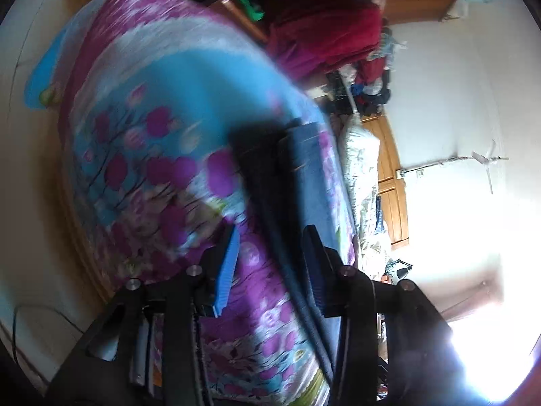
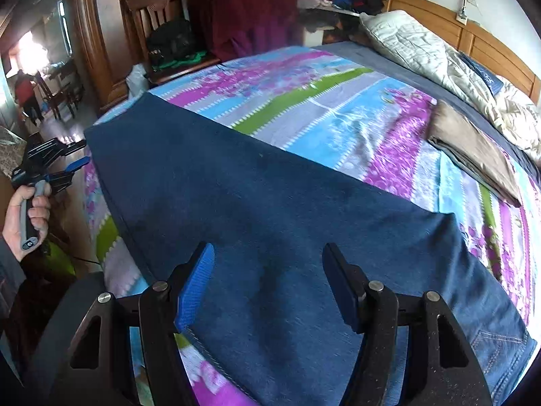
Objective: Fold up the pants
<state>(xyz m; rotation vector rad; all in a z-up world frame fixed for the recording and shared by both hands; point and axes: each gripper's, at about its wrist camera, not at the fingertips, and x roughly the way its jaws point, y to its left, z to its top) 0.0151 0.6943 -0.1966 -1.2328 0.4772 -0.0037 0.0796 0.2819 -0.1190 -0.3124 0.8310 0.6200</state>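
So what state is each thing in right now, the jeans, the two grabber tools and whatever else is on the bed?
Blue jeans: spread flat on the bed, not held.
Left gripper: open, empty, at the jeans' far end.
Right gripper: open, empty, over the jeans.
Tan garment: folded, lying near the pillows.
Bedspread: laid out, slightly wrinkled.

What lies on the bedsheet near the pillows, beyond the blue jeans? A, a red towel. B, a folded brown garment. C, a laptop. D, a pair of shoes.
B: in the right wrist view a folded brown garment lies flat on the floral bedsheet, between the jeans and the pillows.
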